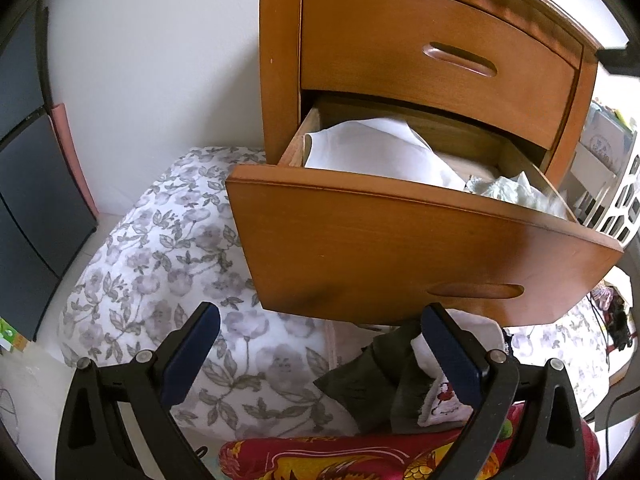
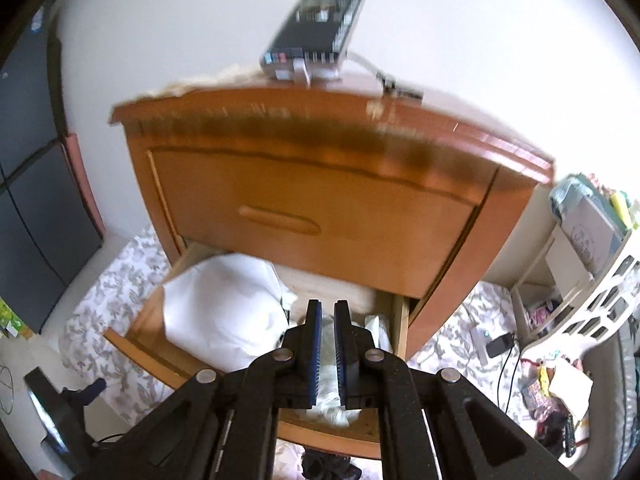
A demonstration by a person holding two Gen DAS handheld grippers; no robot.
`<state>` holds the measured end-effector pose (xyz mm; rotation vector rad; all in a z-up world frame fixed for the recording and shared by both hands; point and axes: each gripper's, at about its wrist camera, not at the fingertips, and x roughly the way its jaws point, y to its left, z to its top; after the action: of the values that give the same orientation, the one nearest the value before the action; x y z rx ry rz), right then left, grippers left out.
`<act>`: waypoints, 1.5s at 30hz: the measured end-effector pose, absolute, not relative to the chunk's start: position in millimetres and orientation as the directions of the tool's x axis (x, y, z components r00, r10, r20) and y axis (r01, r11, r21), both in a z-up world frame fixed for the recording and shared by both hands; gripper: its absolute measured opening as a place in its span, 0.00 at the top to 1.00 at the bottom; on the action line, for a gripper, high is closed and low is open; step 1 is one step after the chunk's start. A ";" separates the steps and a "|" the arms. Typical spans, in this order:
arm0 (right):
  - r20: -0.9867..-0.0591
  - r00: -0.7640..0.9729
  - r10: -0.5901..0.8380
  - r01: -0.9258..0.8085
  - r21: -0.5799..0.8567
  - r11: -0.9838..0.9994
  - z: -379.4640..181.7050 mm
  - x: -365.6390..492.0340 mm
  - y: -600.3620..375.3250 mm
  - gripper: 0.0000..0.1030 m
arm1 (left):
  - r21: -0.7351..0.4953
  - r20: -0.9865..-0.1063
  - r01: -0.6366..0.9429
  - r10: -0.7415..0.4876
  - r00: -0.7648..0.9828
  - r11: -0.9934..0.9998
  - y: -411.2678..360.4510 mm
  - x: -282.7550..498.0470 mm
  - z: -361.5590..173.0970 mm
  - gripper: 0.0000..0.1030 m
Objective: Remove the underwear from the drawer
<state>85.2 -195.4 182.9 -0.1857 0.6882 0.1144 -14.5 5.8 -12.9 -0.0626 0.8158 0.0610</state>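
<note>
Pale, crumpled fabric, seemingly a thin whitish-green undergarment point(image 2: 328, 380), sits pinched between the narrow blue pads of the right gripper point(image 2: 328, 312), whose jaws stand nearly together above the front of the open lower drawer of the orange-brown wooden bedside cabinet point(image 2: 132, 344); whether the whole piece has cleared the drawer cannot be told, since its lower part hangs blurred by the drawer's front board. The pinch looks slight, so the cloth could slide out if it drags on that board or snags the bulky white folded cloth point(image 2: 224, 312) lying just beside it. Directly above is the closed upper drawer front point(image 2: 320, 216), its lower edge near the fingers, so a straight lift risks a knock; the freer way seems to be outward, toward the camera. The left gripper point(image 1: 320, 344) hangs with jaws spread wide and empty below the drawer front, over the grey floral quilt point(image 1: 160, 264), where dark and white garments point(image 1: 372, 376) already lie and there is open room to set this one.
</note>
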 end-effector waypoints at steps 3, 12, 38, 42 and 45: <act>-0.639 0.768 0.048 -0.188 -0.153 0.970 190.0 73.8 -189.7 0.93 | -0.011 -0.729 -0.083 0.049 0.682 0.997 3.7 -14.6 -12.3 0.02; -0.813 0.581 0.044 -0.183 -0.078 0.980 128.6 121.9 -206.5 0.92 | 0.017 -0.727 -0.078 0.066 0.684 0.997 0.0 -15.7 -11.3 0.02; -0.960 0.235 -0.152 -0.064 -0.171 0.983 1.4 187.8 -224.2 0.89 | -0.040 -0.743 -0.063 0.012 0.669 0.997 5.6 -11.5 -15.1 0.02; -0.943 0.299 -0.144 -0.061 -0.170 0.984 14.1 178.5 -238.2 0.94 | -0.040 -0.744 -0.062 0.012 0.668 0.997 5.6 -11.3 -15.2 0.02; -0.926 0.356 -0.126 -0.055 -0.156 0.986 29.6 170.2 -244.1 0.94 | -0.039 -0.743 -0.063 0.013 0.669 0.997 5.9 -11.1 -15.2 0.02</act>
<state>170.2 -244.1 29.6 -0.1707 1.2072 -0.0460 -11.1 5.9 -15.2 -0.0634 0.8370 0.0427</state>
